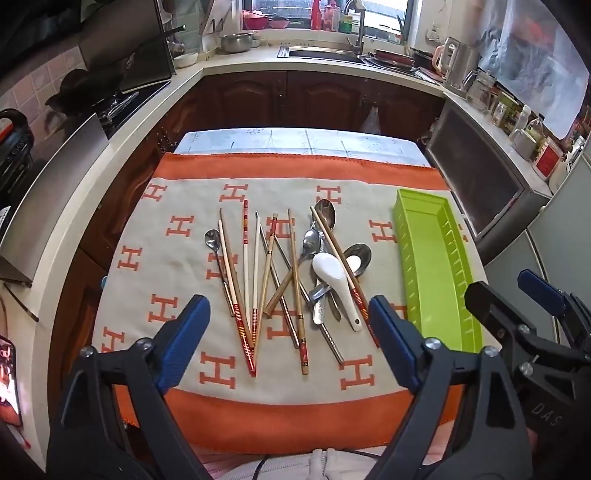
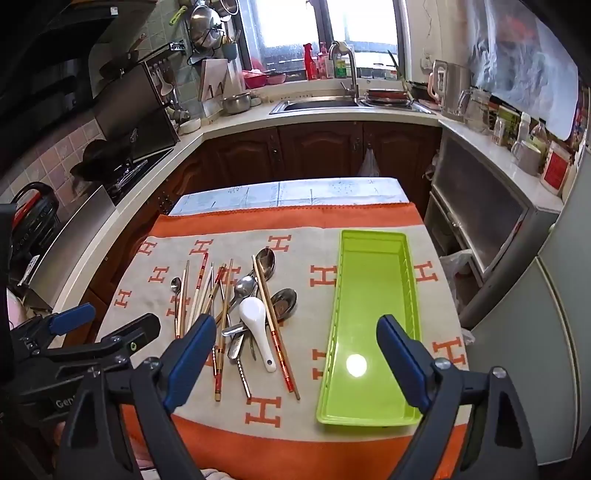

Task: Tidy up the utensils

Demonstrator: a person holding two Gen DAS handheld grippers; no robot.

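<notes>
green tray (image 2: 373, 295) beside scattered utensils (image 2: 240, 314)

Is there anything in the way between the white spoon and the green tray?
Yes. A red-banded chopstick lies across the white spoon on the side toward the green tray. Beyond it, only bare cloth.

Dark wooden cabinets (image 2: 317, 155) are topped by a pale counter (image 2: 332, 114); daylight is admitted through the window (image 2: 321, 33) behind the sink (image 2: 317, 104).

A home kitchen: a sink (image 2: 317, 104) with a tap (image 2: 345, 68) sits under the far window (image 2: 321, 33), dark wooden cabinets (image 2: 317, 151) below, pots (image 2: 203, 26) hanging at far left.
</notes>
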